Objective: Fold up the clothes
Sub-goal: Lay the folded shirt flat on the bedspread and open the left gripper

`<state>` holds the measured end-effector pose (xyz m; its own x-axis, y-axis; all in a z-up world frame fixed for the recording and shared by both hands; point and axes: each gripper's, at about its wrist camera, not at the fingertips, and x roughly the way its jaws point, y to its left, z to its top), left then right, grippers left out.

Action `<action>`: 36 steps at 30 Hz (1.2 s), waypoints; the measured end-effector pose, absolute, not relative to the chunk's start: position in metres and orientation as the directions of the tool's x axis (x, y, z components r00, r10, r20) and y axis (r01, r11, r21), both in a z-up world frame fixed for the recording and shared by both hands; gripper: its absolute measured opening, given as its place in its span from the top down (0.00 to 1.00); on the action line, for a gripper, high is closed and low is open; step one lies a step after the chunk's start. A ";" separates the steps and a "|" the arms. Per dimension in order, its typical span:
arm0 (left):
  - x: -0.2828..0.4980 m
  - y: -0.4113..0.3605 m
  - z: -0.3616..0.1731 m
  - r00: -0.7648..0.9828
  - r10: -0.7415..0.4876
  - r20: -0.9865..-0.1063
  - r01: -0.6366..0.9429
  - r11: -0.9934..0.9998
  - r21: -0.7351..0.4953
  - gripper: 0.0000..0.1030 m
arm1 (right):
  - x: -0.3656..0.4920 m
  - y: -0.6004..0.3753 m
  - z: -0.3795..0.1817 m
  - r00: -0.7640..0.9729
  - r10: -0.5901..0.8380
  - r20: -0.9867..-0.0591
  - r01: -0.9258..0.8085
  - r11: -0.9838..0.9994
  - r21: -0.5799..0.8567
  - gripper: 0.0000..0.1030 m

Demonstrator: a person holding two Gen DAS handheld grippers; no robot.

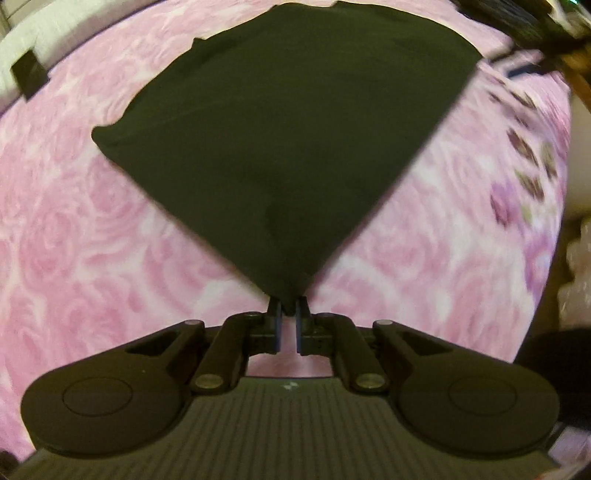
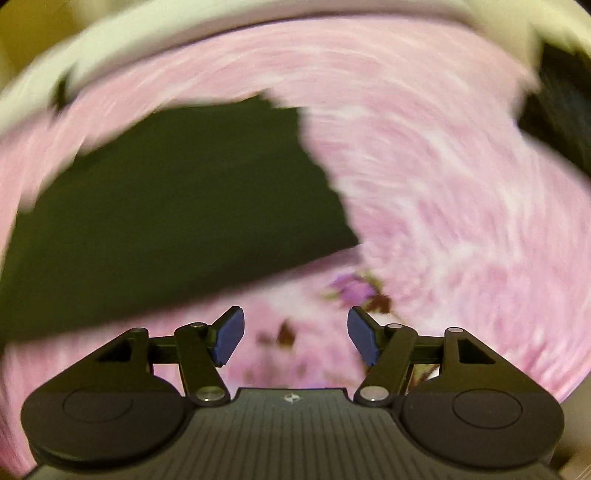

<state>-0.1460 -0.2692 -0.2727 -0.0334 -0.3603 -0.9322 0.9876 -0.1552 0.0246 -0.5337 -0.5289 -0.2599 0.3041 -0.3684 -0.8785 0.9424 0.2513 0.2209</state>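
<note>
A dark garment [image 1: 280, 133] lies spread on a pink rose-patterned bed cover [image 1: 74, 236]. My left gripper [image 1: 288, 308] is shut on the garment's near corner, and the cloth fans out from the fingertips toward the far side. In the right wrist view the same dark garment [image 2: 166, 214] fills the left half, blurred by motion. My right gripper [image 2: 295, 328] stands open over the pink cover [image 2: 461, 206], just off the garment's near edge, with nothing between its blue pads [image 2: 231, 338].
A white headboard or wall edge [image 1: 22, 48] runs along the far left of the bed. Dark clutter [image 1: 517, 26] sits at the far right corner. A purple floral print [image 1: 517, 177] marks the cover's right border, beside the bed's edge.
</note>
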 end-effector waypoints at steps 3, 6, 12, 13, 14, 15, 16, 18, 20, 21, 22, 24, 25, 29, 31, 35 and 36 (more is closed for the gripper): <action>-0.136 -0.268 -0.274 -0.022 -0.336 -0.942 0.987 -0.159 0.033 1.00 | -0.555 -0.557 -0.283 0.376 -0.383 -0.844 0.916 0.017 0.401 0.37; -0.126 -0.266 -0.275 -0.011 -0.311 -0.950 0.986 -0.163 0.042 1.00 | -0.558 -0.571 -0.303 0.415 -0.411 -0.812 0.869 -0.086 0.487 0.41; -0.124 -0.261 -0.270 0.002 -0.283 -0.959 0.980 -0.189 0.058 1.00 | -0.581 -0.602 -0.306 0.415 -0.478 -0.774 0.810 -0.193 0.554 1.00; -0.124 -0.260 -0.269 0.007 -0.278 -0.961 0.979 -0.196 0.064 1.00 | -0.578 -0.604 -0.301 0.405 -0.477 -0.780 0.828 -0.170 0.535 1.00; -0.125 -0.259 -0.268 0.012 -0.276 -0.961 0.978 -0.198 0.069 1.00 | -0.576 -0.605 -0.296 0.395 -0.477 -0.785 0.844 -0.148 0.515 1.00; -0.125 -0.258 -0.266 0.016 -0.278 -0.961 0.978 -0.197 0.073 1.00 | -0.574 -0.604 -0.291 0.376 -0.479 -0.793 0.861 -0.136 0.490 1.00; -0.125 -0.258 -0.264 0.020 -0.283 -0.959 0.978 -0.194 0.077 1.00 | -0.571 -0.601 -0.287 0.349 -0.482 -0.804 0.878 -0.132 0.461 0.99; -0.122 -0.257 -0.259 0.024 -0.301 -0.953 0.978 -0.189 0.085 1.00 | -0.566 -0.596 -0.277 0.295 -0.488 -0.821 0.908 -0.125 0.400 0.93; -0.119 -0.257 -0.255 0.027 -0.324 -0.946 0.976 -0.195 0.094 0.99 | -0.559 -0.587 -0.267 0.236 -0.499 -0.834 0.937 -0.112 0.332 0.70; -0.117 -0.258 -0.254 0.029 -0.335 -0.942 0.973 -0.205 0.103 0.98 | -0.554 -0.580 -0.261 0.201 -0.510 -0.836 0.953 -0.096 0.288 0.65; -0.114 -0.258 -0.253 0.031 -0.347 -0.937 0.969 -0.221 0.114 0.95 | -0.548 -0.571 -0.256 0.189 -0.508 -0.841 0.963 -0.071 0.259 0.57; -0.108 -0.261 -0.255 0.018 -0.367 -0.930 0.956 -0.264 0.123 0.93 | -0.535 -0.549 -0.248 0.202 -0.481 -0.853 0.974 0.005 0.228 0.55; -0.104 -0.264 -0.256 0.006 -0.374 -0.927 0.949 -0.290 0.123 0.92 | -0.524 -0.536 -0.244 0.215 -0.467 -0.858 0.975 0.058 0.213 0.53; -0.092 -0.272 -0.259 -0.038 -0.405 -0.914 0.885 -0.439 0.157 0.74 | -0.457 -0.464 -0.232 0.258 -0.417 -0.872 0.936 0.332 0.118 0.44; -0.084 -0.273 -0.260 -0.058 -0.424 -0.904 0.834 -0.518 0.189 0.72 | -0.419 -0.426 -0.232 0.271 -0.394 -0.878 0.893 0.444 0.076 0.40; -0.058 -0.280 -0.261 -0.088 -0.450 -0.889 0.802 -0.562 0.205 0.71 | -0.338 -0.362 -0.245 0.336 -0.302 -0.892 0.766 0.639 0.072 0.34; -0.052 -0.281 -0.260 -0.096 -0.455 -0.885 0.802 -0.562 0.202 0.71 | -0.319 -0.349 -0.249 0.343 -0.304 -0.889 0.724 0.688 0.044 0.34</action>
